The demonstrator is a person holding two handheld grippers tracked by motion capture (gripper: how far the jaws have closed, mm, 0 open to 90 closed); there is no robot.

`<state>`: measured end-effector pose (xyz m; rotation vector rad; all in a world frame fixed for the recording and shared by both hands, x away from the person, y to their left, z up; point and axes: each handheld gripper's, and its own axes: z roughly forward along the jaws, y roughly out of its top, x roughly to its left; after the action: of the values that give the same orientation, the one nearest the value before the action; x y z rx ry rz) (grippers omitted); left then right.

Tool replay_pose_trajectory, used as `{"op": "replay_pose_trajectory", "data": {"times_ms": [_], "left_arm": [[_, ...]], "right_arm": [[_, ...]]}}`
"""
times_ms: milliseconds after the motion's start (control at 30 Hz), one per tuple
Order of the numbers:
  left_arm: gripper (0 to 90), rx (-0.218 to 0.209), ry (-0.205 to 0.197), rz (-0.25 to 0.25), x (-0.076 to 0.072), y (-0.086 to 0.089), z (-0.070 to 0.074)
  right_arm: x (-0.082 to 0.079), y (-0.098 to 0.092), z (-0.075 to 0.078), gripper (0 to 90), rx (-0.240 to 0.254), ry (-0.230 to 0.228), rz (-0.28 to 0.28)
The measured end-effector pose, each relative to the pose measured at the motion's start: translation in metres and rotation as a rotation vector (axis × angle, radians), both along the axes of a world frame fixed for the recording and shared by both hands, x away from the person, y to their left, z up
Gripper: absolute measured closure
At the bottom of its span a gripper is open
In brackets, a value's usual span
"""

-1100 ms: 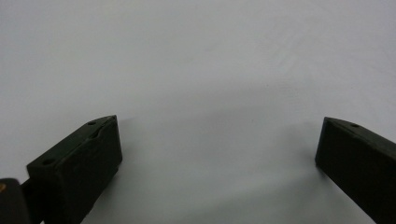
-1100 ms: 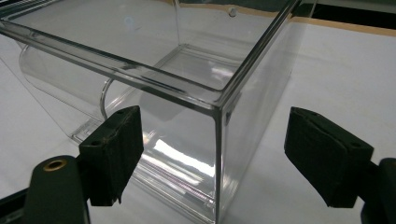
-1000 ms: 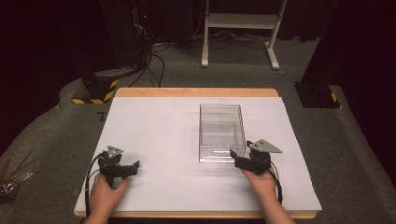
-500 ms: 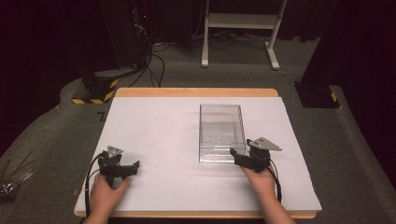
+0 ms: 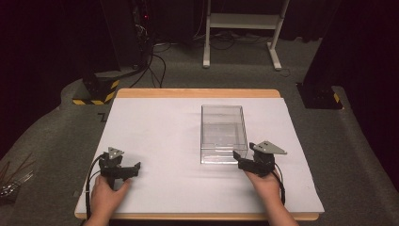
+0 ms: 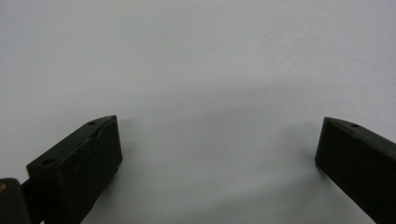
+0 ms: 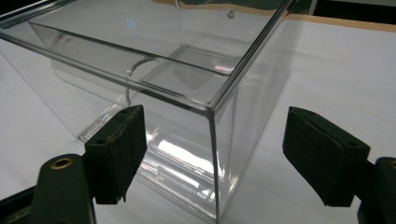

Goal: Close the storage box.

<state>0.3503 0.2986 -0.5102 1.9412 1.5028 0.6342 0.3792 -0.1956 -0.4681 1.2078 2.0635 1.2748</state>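
A clear plastic box (image 5: 223, 134) with no lid stands upright on the white sheet, right of the table's middle; nothing shows inside it. My right gripper (image 5: 241, 161) rests on the sheet at the box's near right corner, held by a hand. In the right gripper view the gripper (image 7: 215, 116) is open, its jaws standing wide on either side of the box's (image 7: 154, 70) near vertical corner edge, apart from the walls. My left gripper (image 5: 135, 168) lies at the near left of the sheet. In the left gripper view that gripper (image 6: 219, 140) is open over bare white sheet.
A white sheet (image 5: 164, 127) covers the wooden table (image 5: 197, 92). Behind the table are a white stand (image 5: 242, 21), dark equipment with cables, and a yellow-and-black striped base (image 5: 94, 94). Thin tools (image 5: 11, 181) lie on the grey floor at the left.
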Motion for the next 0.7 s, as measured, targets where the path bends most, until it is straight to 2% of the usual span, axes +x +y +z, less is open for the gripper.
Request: {"op": "replay_pose_trajectory", "data": {"times_ms": [367, 700], "left_arm": [[0.7, 0.000, -0.001, 0.001, 0.000, 0.000, 0.000], [0.7, 0.000, 0.000, 0.000, 0.000, 0.000, 0.000]], "right_arm": [[-0.015, -0.004, 0.002, 22.1, 0.003, -0.013, 0.019], [-0.028, -0.015, 0.000, 22.3, -0.004, -0.014, 0.012]]}}
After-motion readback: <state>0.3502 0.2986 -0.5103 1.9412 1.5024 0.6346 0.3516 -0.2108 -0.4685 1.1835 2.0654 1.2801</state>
